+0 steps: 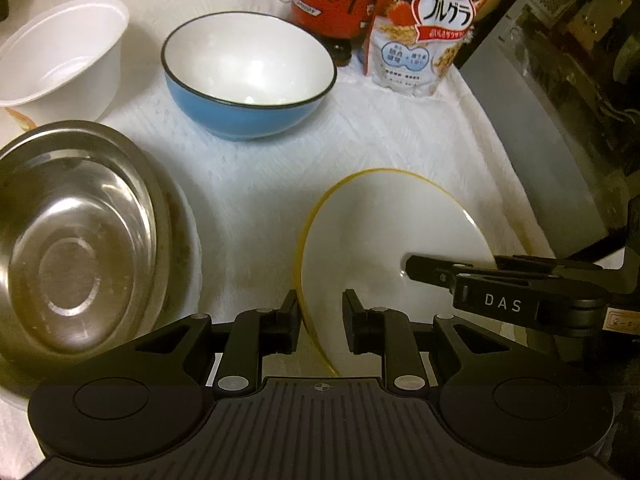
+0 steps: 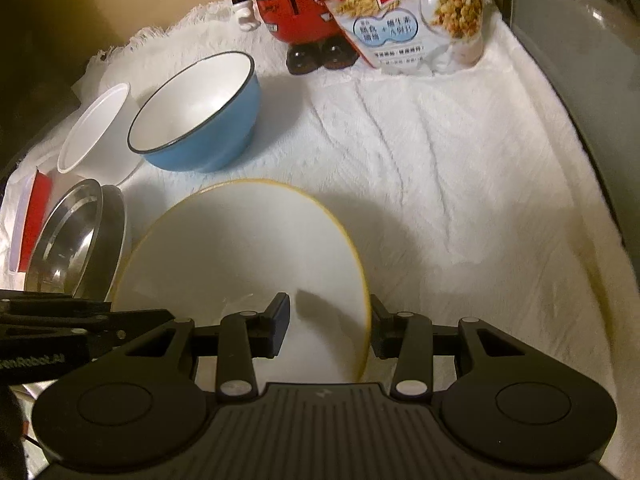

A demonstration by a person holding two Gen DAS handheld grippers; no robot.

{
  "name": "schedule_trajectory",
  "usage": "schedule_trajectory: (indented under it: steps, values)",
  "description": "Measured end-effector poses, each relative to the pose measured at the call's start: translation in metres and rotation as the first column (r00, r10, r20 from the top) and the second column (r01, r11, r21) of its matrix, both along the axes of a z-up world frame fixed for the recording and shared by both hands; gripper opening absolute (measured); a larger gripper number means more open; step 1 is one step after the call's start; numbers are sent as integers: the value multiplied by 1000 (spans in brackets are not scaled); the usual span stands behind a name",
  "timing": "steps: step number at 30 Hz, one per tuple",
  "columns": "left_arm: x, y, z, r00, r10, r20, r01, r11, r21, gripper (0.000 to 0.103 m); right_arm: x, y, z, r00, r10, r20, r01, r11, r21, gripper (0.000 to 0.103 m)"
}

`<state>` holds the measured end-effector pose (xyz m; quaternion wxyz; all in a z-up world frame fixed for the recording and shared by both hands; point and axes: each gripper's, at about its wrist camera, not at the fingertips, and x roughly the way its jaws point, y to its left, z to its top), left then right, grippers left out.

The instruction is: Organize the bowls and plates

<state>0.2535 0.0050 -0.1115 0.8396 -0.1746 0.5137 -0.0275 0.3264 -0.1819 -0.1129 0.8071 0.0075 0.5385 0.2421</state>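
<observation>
White plate with yellow rim [image 1: 384, 220], tilted, near edge raised off the white cloth. Blue bowl with white inside and dark rim [image 1: 248, 76], upright, farther back. White plastic bowl [image 1: 64, 56] just left of it. Steel bowl [image 1: 76, 240] nested on a white dish, nearer left.

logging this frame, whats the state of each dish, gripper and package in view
yellow-rimmed plate: tilted, rim between both grippers' fingers
left gripper: open, straddling plate's rim
right gripper: open, straddling plate's rim
blue bowl: upright, empty
white plastic bowl: upright, empty
steel bowl: empty, nested in another dish
cereal bag: standing
</observation>
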Motion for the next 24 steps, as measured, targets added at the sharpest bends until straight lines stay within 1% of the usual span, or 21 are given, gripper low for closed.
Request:
schedule_trajectory:
  steps: [5, 7, 9, 13, 15, 16, 18, 19, 20, 22, 24]
  values:
    - [-2, 3, 4, 1000, 14, 7, -14, 1000, -11, 24, 2, -2, 3, 1000, -9, 25, 9, 1000, -13, 41]
    - [-4, 6, 8, 999, 28, 20, -27, 1000, -15, 24, 1, -3, 6, 999, -3, 49, 5, 1000, -29, 41]
    - [-5, 8, 13, 998, 43, 41, -42, 999, -11, 24, -1, -1, 10, 996, 16, 86, -12, 998, -54, 41]
    - [-6, 20, 27, 993, 74, 90, -72, 997, -18, 24, -6, 6, 25, 976, 75, 205, -48, 989, -137, 41]
    - [-6, 28, 35, 988, 94, 119, -92, 996, -20, 24, -4, 8, 35, 969, 85, 233, -53, 989, -138, 42]
    - [-6, 34, 39, 984, 112, 139, -110, 994, -22, 24, -2, 9, 41, 965, 87, 245, -57, 990, -129, 44]
    - [-6, 51, 47, 968, 174, 182, -171, 985, -36, 24, 1, 13, 51, 953, 107, 282, -74, 989, -125, 52]
    - [-6, 60, 50, 959, 204, 197, -201, 979, -40, 24, 2, 18, 56, 943, 131, 306, -92, 986, -138, 58]
    - [-6, 69, 53, 949, 234, 210, -231, 972, -40, 24, 3, 23, 60, 932, 160, 324, -115, 981, -154, 61]
    - [-1, 85, 56, 934, 277, 223, -279, 960, -27, 24, 4, 30, 69, 915, 201, 350, -155, 976, -156, 61]
    - [6, 100, 57, 916, 328, 230, -330, 943, -28, 24, 8, 34, 76, 913, 216, 347, -187, 976, -115, 63]
